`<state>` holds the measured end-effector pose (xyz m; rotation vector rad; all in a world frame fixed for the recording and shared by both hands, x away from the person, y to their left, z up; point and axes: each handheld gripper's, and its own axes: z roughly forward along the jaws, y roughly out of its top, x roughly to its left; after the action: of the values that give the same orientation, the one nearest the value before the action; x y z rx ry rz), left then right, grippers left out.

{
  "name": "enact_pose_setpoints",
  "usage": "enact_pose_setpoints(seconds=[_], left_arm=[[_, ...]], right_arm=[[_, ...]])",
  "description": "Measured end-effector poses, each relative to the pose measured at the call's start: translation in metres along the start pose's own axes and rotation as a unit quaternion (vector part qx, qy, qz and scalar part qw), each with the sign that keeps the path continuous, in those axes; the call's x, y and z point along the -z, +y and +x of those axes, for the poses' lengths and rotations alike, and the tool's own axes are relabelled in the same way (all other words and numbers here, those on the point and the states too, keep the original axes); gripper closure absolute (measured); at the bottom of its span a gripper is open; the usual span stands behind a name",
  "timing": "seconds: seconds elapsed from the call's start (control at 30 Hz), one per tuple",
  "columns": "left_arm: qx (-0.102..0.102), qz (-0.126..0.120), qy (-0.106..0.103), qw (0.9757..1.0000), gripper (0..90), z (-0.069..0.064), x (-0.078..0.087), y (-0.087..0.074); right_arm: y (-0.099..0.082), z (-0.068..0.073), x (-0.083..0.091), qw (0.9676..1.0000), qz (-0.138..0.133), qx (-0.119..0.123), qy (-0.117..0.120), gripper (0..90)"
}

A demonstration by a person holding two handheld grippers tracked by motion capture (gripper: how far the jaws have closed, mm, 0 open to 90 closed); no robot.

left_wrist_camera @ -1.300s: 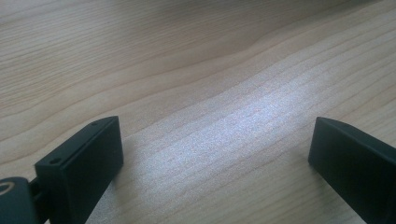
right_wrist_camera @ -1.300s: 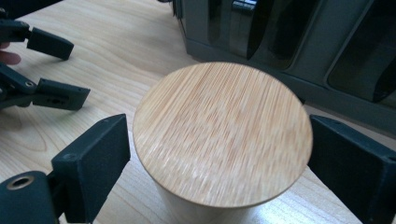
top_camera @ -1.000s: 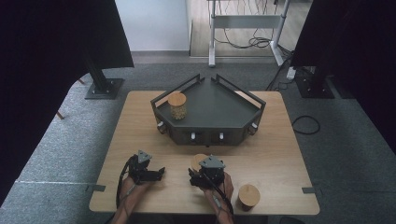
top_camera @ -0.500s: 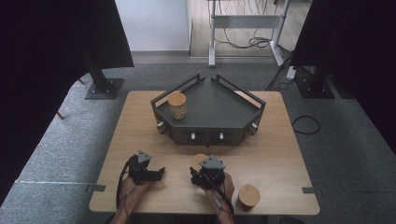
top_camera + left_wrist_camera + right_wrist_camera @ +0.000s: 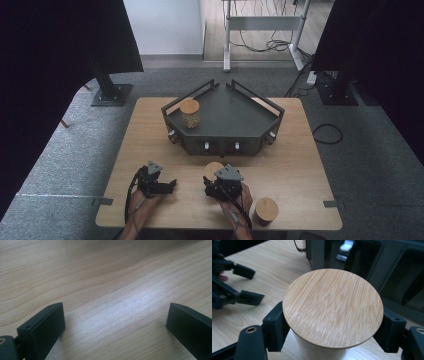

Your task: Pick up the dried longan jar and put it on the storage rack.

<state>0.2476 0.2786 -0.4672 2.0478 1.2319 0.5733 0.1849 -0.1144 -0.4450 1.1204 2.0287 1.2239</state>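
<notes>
While the left gripper (image 5: 167, 186) rests open near the table's (image 5: 300, 165) front edge, the right gripper (image 5: 332, 340), just closed, clamps the bamboo-lidded jar (image 5: 333, 307) before the tray (image 5: 225, 120)

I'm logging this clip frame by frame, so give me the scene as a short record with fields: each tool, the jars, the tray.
right tool: shut on the jar with the bamboo lid, jaws having just closed on its body below the lid
left tool: open, nothing between the jaws, over bare table
held jar's place: just in front of the dark tray
second jar: upright on the tray, left part
third jar: on the table near its front edge, beside the right hand
</notes>
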Motion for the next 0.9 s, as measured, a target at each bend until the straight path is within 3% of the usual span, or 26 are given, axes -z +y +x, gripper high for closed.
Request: enact_pose_setpoints(seconds=[0.23, 0.37, 0.9], left_arm=[[0.0, 0.0, 0.0, 1.0, 1.6, 0.0, 0.0, 0.0], [0.0, 0.0, 0.0, 1.0, 1.6, 0.0, 0.0, 0.0], [0.001, 0.0, 0.001, 1.0, 1.6, -0.001, 0.0, 0.0]], right_arm=[[0.011, -0.004, 0.007, 0.9999, -0.006, 0.003, 0.008, 24.8], [0.015, -0.011, 0.008, 0.9997, -0.005, 0.001, 0.023, 24.8], [0.041, -0.023, 0.016, 0.9995, -0.003, 0.008, 0.031, 24.8]])
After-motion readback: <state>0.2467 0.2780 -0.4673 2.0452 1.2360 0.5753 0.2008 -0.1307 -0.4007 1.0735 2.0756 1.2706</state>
